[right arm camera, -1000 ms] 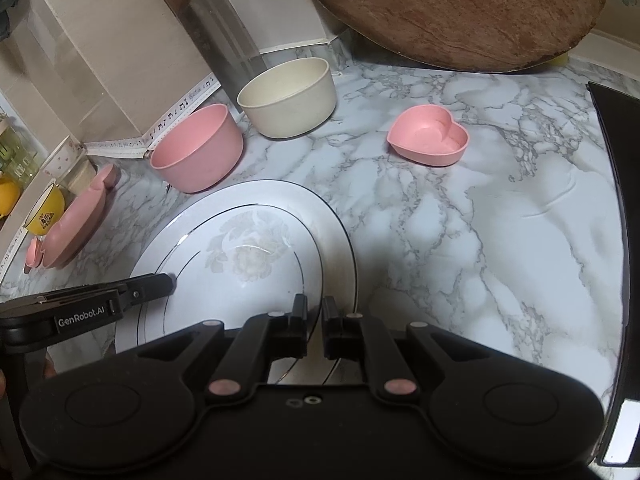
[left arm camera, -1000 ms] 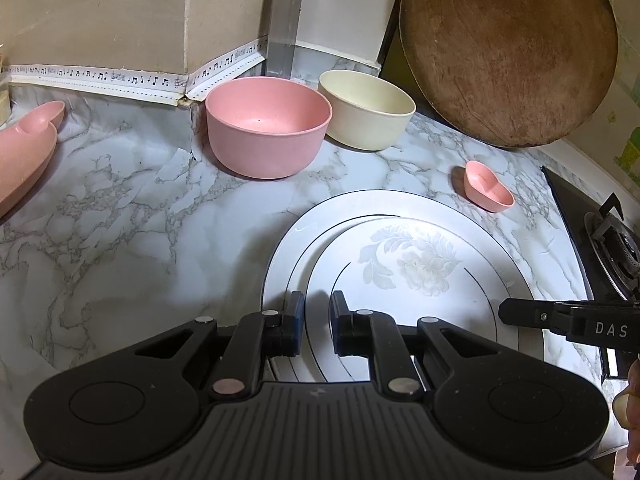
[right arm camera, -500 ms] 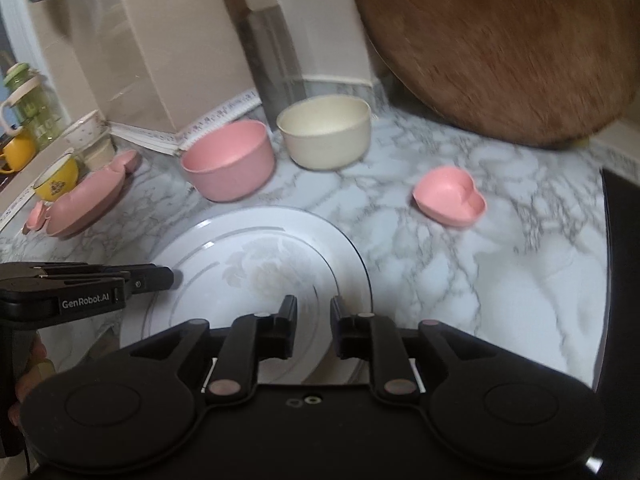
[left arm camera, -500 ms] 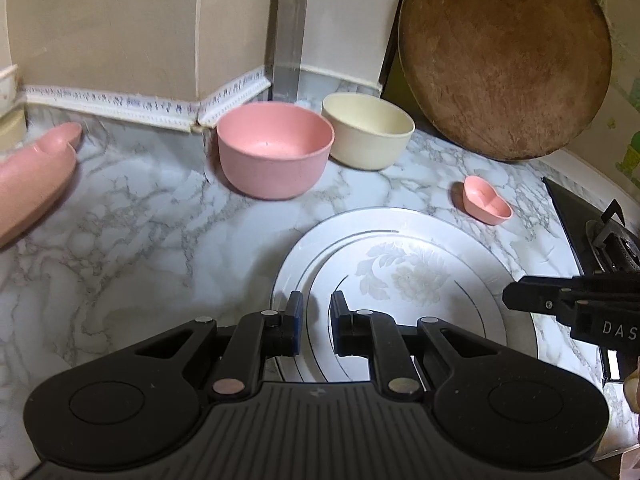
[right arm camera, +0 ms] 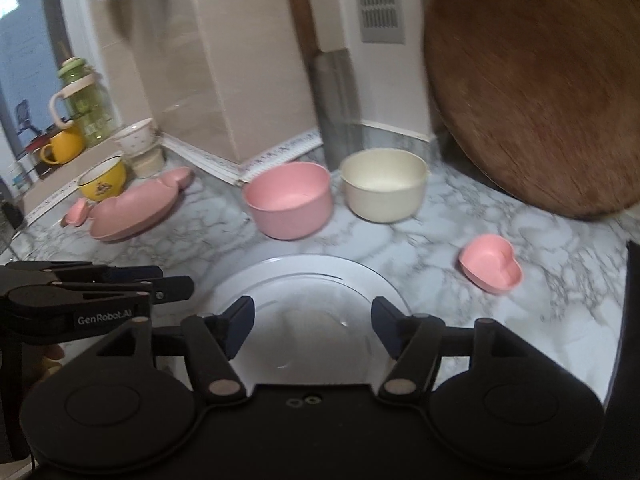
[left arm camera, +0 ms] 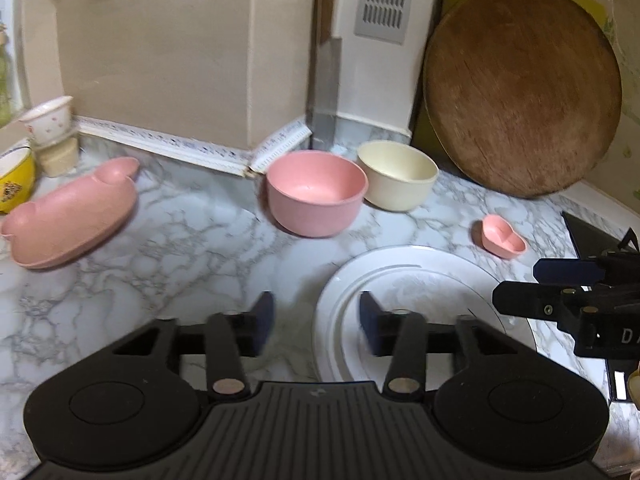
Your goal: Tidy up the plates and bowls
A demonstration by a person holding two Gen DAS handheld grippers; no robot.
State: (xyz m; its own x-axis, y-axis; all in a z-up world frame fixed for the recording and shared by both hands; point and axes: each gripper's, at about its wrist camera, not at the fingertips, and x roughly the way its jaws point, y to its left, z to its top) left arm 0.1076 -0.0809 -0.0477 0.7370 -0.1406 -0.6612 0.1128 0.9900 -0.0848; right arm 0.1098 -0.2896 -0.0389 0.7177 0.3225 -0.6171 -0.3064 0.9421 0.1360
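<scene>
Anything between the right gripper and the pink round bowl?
Only the stacked white plates, lying flat on the marble counter below the line to the pink round bowl. The right gripper is open, nothing between its fingers. The cream bowl sits beside the pink one, apart.

2 wrist views angle down at the counter (left arm camera: pixel 168 240) (shared).
</scene>
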